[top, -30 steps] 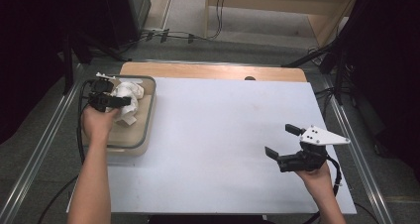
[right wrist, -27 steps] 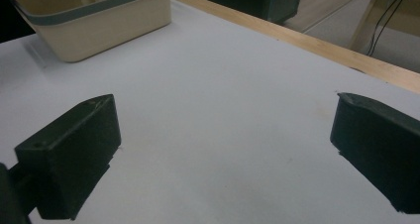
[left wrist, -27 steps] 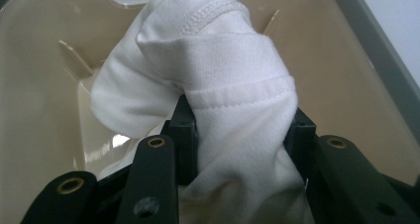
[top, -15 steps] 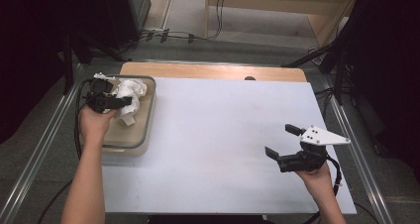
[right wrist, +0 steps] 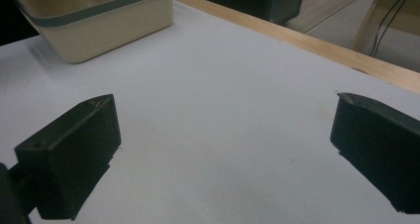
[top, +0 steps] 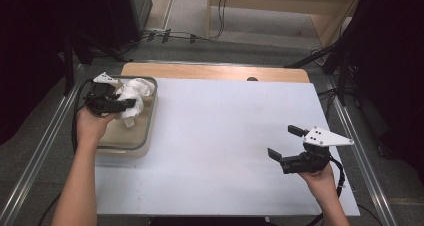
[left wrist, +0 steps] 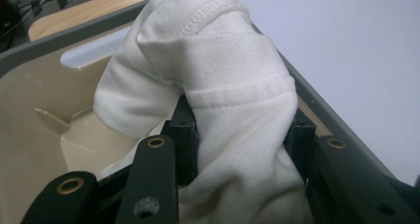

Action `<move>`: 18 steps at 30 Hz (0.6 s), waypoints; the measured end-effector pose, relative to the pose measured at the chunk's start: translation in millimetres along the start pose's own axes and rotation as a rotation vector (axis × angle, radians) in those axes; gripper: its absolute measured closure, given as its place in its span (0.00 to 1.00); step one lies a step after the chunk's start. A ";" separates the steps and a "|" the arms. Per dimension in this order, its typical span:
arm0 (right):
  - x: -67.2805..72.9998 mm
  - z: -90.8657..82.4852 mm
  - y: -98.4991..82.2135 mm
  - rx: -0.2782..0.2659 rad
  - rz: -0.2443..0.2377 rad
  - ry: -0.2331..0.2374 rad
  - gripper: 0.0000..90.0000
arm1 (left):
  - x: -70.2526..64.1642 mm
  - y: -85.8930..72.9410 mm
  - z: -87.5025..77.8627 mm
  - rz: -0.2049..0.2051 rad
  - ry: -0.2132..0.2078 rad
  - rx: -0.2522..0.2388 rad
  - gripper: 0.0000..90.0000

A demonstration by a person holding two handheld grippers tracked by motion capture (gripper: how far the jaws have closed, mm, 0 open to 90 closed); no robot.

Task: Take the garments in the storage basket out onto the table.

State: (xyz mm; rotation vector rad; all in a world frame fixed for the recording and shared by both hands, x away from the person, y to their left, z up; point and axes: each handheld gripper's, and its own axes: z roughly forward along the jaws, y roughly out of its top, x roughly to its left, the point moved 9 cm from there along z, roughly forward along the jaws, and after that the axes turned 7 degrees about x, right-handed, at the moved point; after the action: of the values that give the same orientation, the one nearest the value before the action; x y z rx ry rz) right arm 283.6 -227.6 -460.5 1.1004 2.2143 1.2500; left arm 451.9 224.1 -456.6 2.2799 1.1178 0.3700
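A white cloth [top: 134, 97] bunches up over the beige bin [top: 125, 138] at the table's left side. My left gripper [top: 131, 104] is shut on the white cloth, which it holds above the bin's right wall. In the left gripper view the cloth [left wrist: 233, 100] bulges between the two black jaws and hides their tips; the bin's pale inside [left wrist: 34, 135] lies below. My right gripper [top: 285, 142] hovers over the white table at the front right, open with nothing between its jaws. In the right gripper view the bin [right wrist: 94, 23] stands far off at the upper left.
The white tabletop [top: 220, 136] stretches between the bin and the right gripper. A wooden strip [top: 215, 72] runs along the table's far edge. Metal rails [top: 45, 151] border both sides. Cables lie on the floor beyond the table.
The left gripper has lifted the white cloth a little and drawn it toward the bin's right wall. The right gripper has stayed where it was.
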 end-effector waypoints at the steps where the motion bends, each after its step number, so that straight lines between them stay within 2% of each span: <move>1: -0.1 0.0 0.0 0.000 -0.001 0.000 0.00 | -1.3 0.3 -1.1 0.006 -0.006 -0.008 0.67; 14: 0.6 0.2 0.2 -0.001 -0.001 0.003 0.00 | -16.0 4.6 -13.7 0.110 -0.067 -0.074 0.67; 18: 0.5 -0.1 0.2 -0.001 -0.002 0.002 0.00 | -18.2 5.4 -16.4 0.122 -0.079 -0.088 0.67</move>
State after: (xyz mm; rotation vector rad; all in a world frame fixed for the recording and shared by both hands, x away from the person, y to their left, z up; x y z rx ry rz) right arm 283.3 -227.3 -460.3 1.0971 2.2154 1.2517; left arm 436.4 213.1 -440.2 2.2702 0.9088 0.3662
